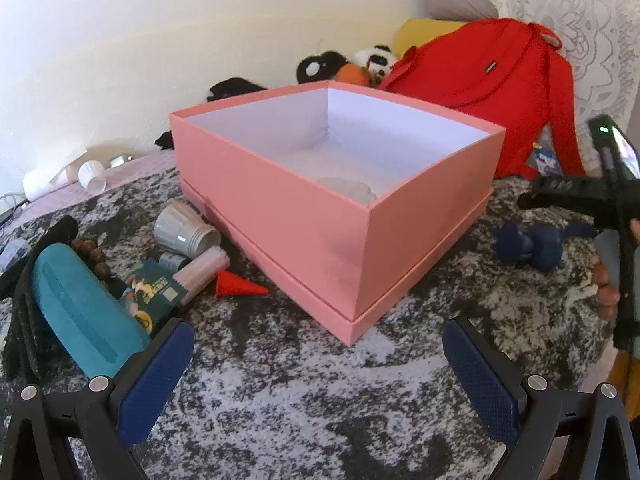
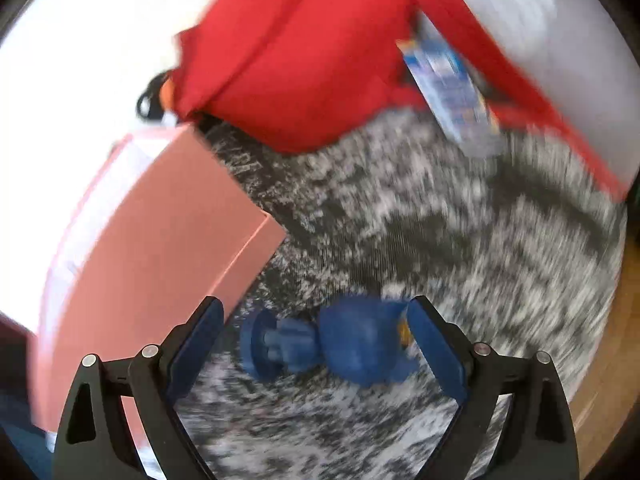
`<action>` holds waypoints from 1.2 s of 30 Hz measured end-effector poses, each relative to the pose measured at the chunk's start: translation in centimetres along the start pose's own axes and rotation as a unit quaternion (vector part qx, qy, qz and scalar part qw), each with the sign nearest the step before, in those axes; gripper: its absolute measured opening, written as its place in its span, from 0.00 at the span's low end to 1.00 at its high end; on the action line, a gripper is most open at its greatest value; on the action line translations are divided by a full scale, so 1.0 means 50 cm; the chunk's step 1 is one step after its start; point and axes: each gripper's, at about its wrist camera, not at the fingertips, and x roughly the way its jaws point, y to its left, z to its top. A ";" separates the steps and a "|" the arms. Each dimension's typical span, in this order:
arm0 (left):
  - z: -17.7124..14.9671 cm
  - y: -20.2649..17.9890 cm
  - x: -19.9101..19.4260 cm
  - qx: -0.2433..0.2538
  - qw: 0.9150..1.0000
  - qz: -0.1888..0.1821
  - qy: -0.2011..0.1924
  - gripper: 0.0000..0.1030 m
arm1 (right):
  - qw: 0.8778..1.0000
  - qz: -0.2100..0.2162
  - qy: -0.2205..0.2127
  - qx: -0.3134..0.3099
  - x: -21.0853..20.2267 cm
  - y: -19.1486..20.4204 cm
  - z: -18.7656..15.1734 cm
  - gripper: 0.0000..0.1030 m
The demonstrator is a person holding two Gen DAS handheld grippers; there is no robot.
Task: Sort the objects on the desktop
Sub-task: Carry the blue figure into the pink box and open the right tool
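An open pink box (image 1: 320, 216) with a white inside stands on the mottled grey cloth; something pale lies on its floor. It also shows in the right wrist view (image 2: 152, 232) at left. A dark blue toy (image 2: 340, 344) lies on the cloth between the fingers of my open right gripper (image 2: 316, 320); the view is blurred. The same toy (image 1: 528, 246) lies right of the box in the left wrist view, under the right gripper's body (image 1: 612, 200). My left gripper (image 1: 316, 336) is open and empty, in front of the box's near corner.
Left of the box lie a grey ribbed cup (image 1: 186, 232), a red cone (image 1: 236, 285), a teal case (image 1: 80, 312), wooden beads (image 1: 94, 254) and a printed packet (image 1: 154, 292). A red backpack (image 1: 488, 92) and plush toys (image 1: 360, 66) sit behind. A blue packet (image 2: 452, 92) lies by the backpack.
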 end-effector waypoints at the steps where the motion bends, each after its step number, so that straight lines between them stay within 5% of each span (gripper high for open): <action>1: -0.002 0.000 0.000 0.001 1.000 0.001 0.002 1.00 | 0.999 -0.026 -0.001 -0.031 0.011 0.017 -0.003 0.93; 3: -0.006 0.000 0.000 0.005 1.000 0.003 0.004 1.00 | 0.995 -0.068 0.001 -0.075 0.031 0.046 -0.012 0.94; 10: -0.013 -0.008 -0.003 0.019 1.000 0.005 0.005 1.00 | 0.988 -0.111 0.040 -0.101 0.107 0.048 -0.035 1.00; 14: -0.012 -0.009 -0.014 0.025 1.000 0.007 -0.004 1.00 | 1.000 -0.010 0.018 0.005 0.067 -0.030 0.002 0.99; 20: -0.006 -0.003 -0.021 0.017 1.000 0.004 -0.008 1.00 | 0.997 0.019 -0.077 0.000 -0.070 -0.032 0.013 0.99; 23: -0.002 -0.005 -0.025 0.014 1.000 0.002 -0.015 1.00 | 0.986 0.009 -0.157 -0.056 -0.168 0.036 -0.002 0.99; 28: 0.011 -0.004 -0.030 0.014 1.000 0.003 -0.023 1.00 | 0.966 0.023 -0.219 -0.136 -0.257 0.181 -0.028 0.99; 36: 0.056 0.090 -0.051 0.043 0.994 0.083 -0.057 1.00 | 0.957 0.029 -0.221 -0.185 -0.240 0.376 0.002 0.99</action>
